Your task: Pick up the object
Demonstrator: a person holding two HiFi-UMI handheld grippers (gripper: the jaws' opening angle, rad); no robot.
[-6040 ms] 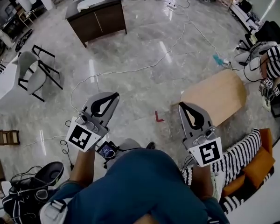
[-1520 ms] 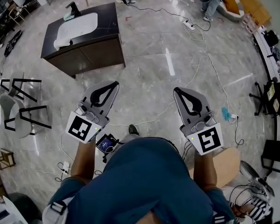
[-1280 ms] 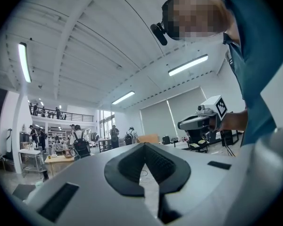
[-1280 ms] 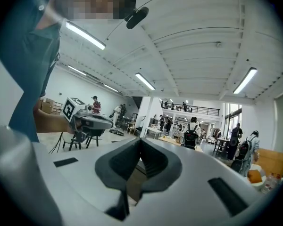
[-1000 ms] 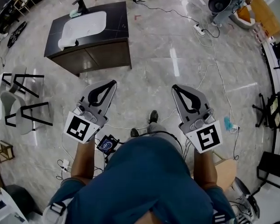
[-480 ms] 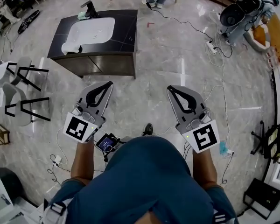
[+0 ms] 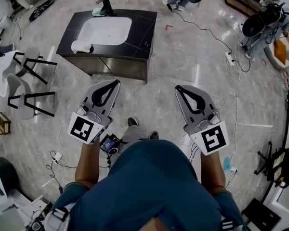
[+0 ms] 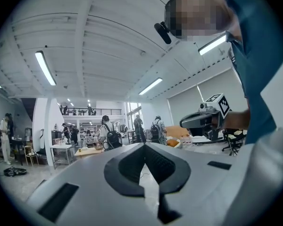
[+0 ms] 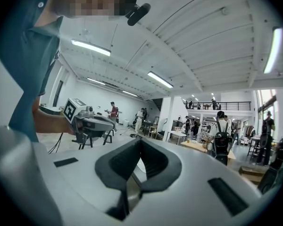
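Both closed, empty: left gripper [image 7: 114, 82]; right gripper [image 7: 179, 87]; sink cabinet [image 7: 142, 32] ahead.

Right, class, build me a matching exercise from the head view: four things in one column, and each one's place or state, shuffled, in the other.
Things:
1. sink cabinet
2. grey chairs
3. power strip
4. right gripper

Place or state:
A. right of centre, jaws shut, holding nothing
B. far left edge
C. top, left of centre
D. on the floor, upper right, among cables

Pairs: 1-C, 2-B, 3-D, 4-A
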